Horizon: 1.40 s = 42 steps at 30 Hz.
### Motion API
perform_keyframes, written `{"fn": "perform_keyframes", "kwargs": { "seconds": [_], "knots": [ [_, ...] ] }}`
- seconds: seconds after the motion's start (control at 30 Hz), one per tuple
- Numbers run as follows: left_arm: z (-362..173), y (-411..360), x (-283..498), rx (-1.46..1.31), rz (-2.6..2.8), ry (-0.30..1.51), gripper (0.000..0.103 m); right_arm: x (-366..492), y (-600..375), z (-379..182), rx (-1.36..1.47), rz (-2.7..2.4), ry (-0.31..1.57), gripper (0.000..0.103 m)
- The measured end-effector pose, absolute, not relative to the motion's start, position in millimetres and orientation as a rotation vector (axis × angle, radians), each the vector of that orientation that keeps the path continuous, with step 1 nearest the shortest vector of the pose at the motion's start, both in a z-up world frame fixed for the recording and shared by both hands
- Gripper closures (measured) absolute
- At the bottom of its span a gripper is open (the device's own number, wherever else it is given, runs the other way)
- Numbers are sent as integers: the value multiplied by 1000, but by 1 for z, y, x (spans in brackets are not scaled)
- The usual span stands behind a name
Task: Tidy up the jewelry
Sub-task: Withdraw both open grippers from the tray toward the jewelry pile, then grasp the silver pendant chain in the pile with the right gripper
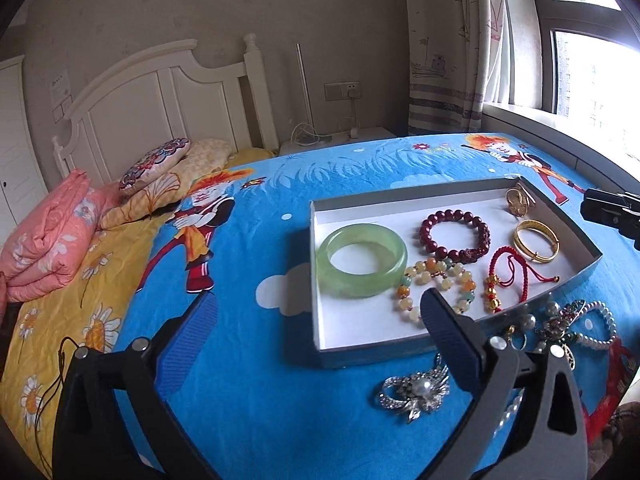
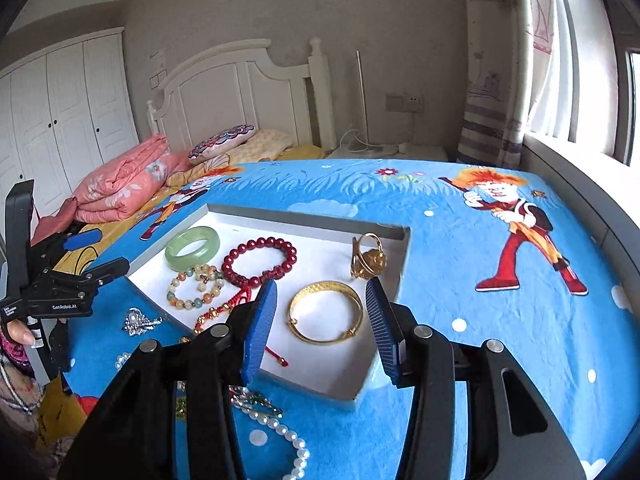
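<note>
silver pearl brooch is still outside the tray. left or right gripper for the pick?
Left, probably. The silver pearl brooch lies on the bedspread just below the open left gripper, beside the tray. The right gripper, also open, hovers over the gold bangle inside the tray, farther away.

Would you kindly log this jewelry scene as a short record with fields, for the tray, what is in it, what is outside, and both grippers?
tray: shallow white-lined box on blue bedsheet
in tray: green bangle, dark red bead bracelet, pastel bead bracelet, red cord bracelet, gold bangle, gold ring
outside tray: silver pearl brooch, pearl strand
left gripper: open, empty
right gripper: open, empty, above gold bangle
</note>
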<state>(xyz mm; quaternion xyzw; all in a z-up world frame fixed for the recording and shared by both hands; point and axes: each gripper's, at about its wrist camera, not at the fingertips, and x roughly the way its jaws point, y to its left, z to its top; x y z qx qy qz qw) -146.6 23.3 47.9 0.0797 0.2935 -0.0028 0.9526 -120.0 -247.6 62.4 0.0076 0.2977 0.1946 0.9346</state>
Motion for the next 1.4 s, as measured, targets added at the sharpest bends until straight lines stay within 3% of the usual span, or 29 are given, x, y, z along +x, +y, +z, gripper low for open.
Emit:
{"fn": "perform_keyframes", "kwargs": {
  "seconds": [0.37, 0.53, 0.9, 0.93, 0.97, 1.07, 1.4],
  "knots": [
    [36, 89, -150, -151, -14, 641, 3, -157, -234, 51, -64, 515, 638, 57],
    [34, 81, -148, -113, -27, 657, 3, -158, -200, 33, -154, 625, 751, 56],
    [33, 80, -147, -107, -43, 660, 3, -137, -186, 22, -163, 680, 900, 43],
    [33, 80, -148, -107, -44, 659, 3, -137, -185, 23, -176, 682, 905, 50],
    [33, 80, -148, -107, -43, 659, 3, -136, -184, 24, -194, 674, 906, 63],
    [33, 80, -148, -108, -43, 658, 3, -138, -187, 26, -199, 688, 902, 75],
    [33, 81, -148, -107, -44, 664, 3, -163, -192, 39, -201, 823, 873, 76]
  ]
}}
